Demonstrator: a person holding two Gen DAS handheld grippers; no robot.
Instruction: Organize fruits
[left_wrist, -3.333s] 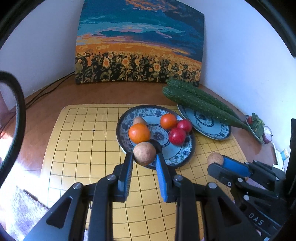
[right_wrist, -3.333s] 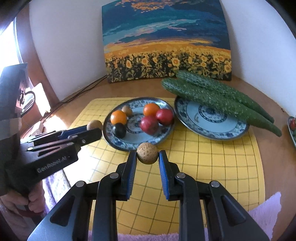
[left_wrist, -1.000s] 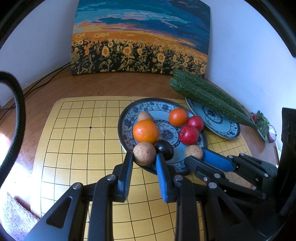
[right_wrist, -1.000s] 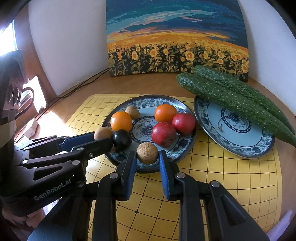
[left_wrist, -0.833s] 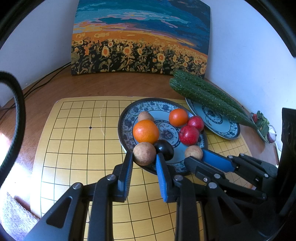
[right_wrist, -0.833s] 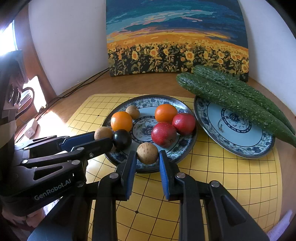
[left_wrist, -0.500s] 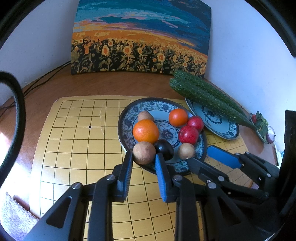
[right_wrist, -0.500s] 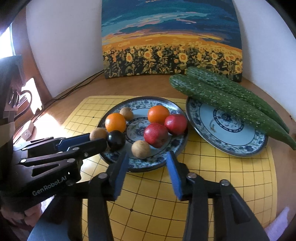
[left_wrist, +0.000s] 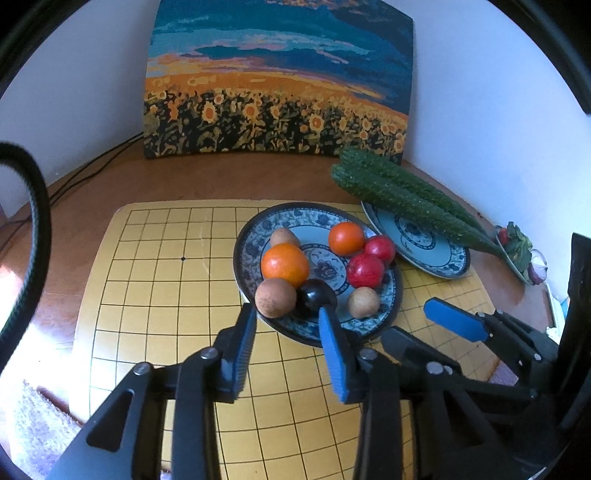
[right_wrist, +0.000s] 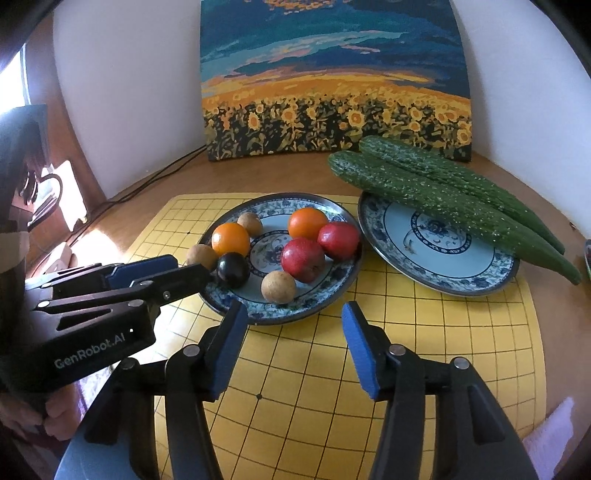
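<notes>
A blue-patterned plate (left_wrist: 243, 236) (right_wrist: 325, 295) holds two oranges, two red fruits, a dark plum (left_wrist: 314, 295) and three brown round fruits. One brown fruit (left_wrist: 275, 297) (right_wrist: 201, 255) lies on the plate's near-left rim, just ahead of my left gripper (left_wrist: 288, 319) (right_wrist: 192, 266). Its jaws are opening and the pads no longer press the fruit. Another brown fruit (right_wrist: 279, 287) (left_wrist: 364, 302) rests on the plate's front part, apart from my right gripper (right_wrist: 291, 314) (left_wrist: 406, 319). That gripper's jaws are opening too, with nothing between them.
A second patterned plate (right_wrist: 443, 258) at the right carries two long cucumbers (right_wrist: 443, 195). Everything stands on a yellow grid mat (right_wrist: 406, 350) on a wooden table. A sunflower painting (right_wrist: 332, 110) leans on the back wall. A small dish (left_wrist: 517, 251) sits at the far right.
Both grippers held brown fruits over the plate. The right one opened first and left its fruit on the plate. The left one has just begun to open, its fruit resting on the rim.
</notes>
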